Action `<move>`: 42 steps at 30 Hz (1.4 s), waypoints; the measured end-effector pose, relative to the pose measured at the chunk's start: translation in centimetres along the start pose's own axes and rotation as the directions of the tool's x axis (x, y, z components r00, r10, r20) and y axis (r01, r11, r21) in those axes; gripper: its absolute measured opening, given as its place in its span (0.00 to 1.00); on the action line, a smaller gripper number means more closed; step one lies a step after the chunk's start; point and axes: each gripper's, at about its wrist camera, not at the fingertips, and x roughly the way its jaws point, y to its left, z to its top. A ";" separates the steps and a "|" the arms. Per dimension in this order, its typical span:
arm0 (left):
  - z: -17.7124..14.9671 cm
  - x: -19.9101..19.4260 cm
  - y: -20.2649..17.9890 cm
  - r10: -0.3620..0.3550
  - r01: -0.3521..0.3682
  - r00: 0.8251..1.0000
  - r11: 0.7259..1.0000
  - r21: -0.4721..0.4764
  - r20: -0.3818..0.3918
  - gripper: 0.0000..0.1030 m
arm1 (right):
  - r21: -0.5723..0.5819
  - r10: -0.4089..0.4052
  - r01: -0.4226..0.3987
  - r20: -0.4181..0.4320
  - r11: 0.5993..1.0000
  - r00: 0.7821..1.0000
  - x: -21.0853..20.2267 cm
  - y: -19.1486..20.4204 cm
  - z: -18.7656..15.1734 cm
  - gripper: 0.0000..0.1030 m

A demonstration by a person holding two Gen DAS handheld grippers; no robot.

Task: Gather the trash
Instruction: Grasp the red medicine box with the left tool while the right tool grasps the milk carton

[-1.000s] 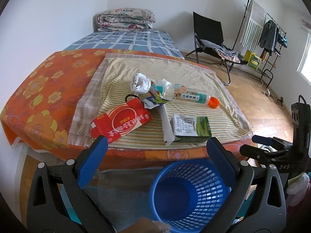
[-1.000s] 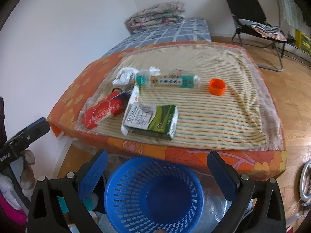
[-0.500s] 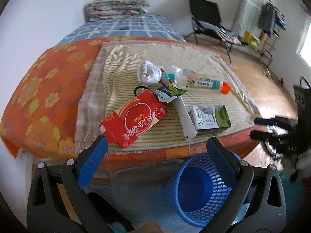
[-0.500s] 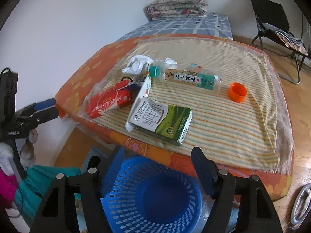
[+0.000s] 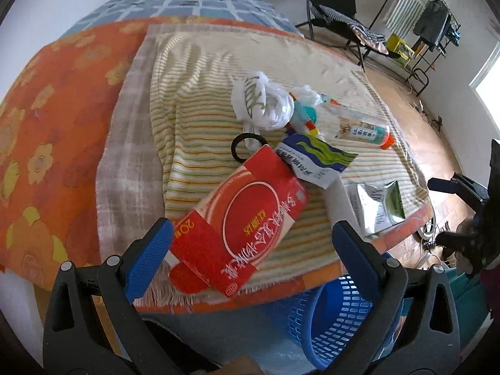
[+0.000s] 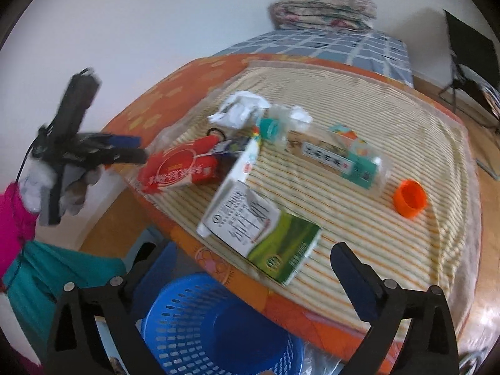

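Observation:
Trash lies on a striped cloth [image 5: 200, 118] on the bed. In the left wrist view my left gripper [image 5: 250, 247] is open, its blue pads either side of a red box [image 5: 247, 215] without touching it. Behind the box are a black ring [image 5: 247, 148], a blue-green wrapper [image 5: 315, 159], a crumpled white bag [image 5: 262, 103] and a clear bottle [image 5: 359, 128]. My right gripper [image 6: 250, 265] has its jaws opening, nothing between them, just short of a green-white carton [image 6: 259, 228]. An orange cap [image 6: 410, 198] lies to the right. A blue basket [image 6: 218, 322] stands below the bed edge.
The bed has an orange flowered sheet [image 5: 62, 118] and a folded quilt [image 6: 325, 11] at its far end. A black chair [image 5: 334, 6] and a clothes rack [image 5: 434, 28] stand on the wooden floor [image 5: 431, 143]. Teal fabric [image 6: 53, 278] hangs at the left.
My left gripper came forward and down over the bed edge, so the red box now sits between its fingers. My right gripper rolled and neared the carton; its jaws narrowed, then widened again.

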 end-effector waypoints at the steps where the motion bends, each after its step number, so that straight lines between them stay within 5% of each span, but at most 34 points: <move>1: 0.1 0.3 -0.1 0.001 -0.001 1.000 1.000 0.018 -0.012 1.00 | -0.025 0.003 -0.003 -0.008 1.000 1.000 0.3 0.4 0.2 0.98; 10: -0.9 3.9 -3.7 0.214 -0.185 0.975 0.928 0.322 -0.056 1.00 | -0.256 -0.075 0.057 -0.064 0.965 0.995 3.3 2.6 0.5 1.00; 18: -0.8 6.9 -4.5 0.350 -0.287 0.934 0.858 0.427 -0.075 1.00 | -0.357 -0.169 0.126 -0.091 0.926 0.981 6.0 2.7 0.3 1.00; 26: 0.4 8.5 -3.9 0.347 -0.281 0.931 0.878 0.388 -0.110 1.00 | -0.391 -0.239 0.174 -0.124 0.904 0.963 8.8 1.7 0.3 1.00; 29: 0.2 8.3 -3.7 0.314 -0.250 0.941 0.897 0.365 -0.126 0.93 | -0.380 -0.242 0.174 -0.138 0.909 0.960 9.3 1.4 0.3 0.99; 42: -0.1 5.2 -3.0 0.201 -0.172 0.973 0.959 0.227 -0.113 0.82 | -0.266 -0.206 0.161 -0.153 0.950 0.966 8.2 -0.3 0.6 0.78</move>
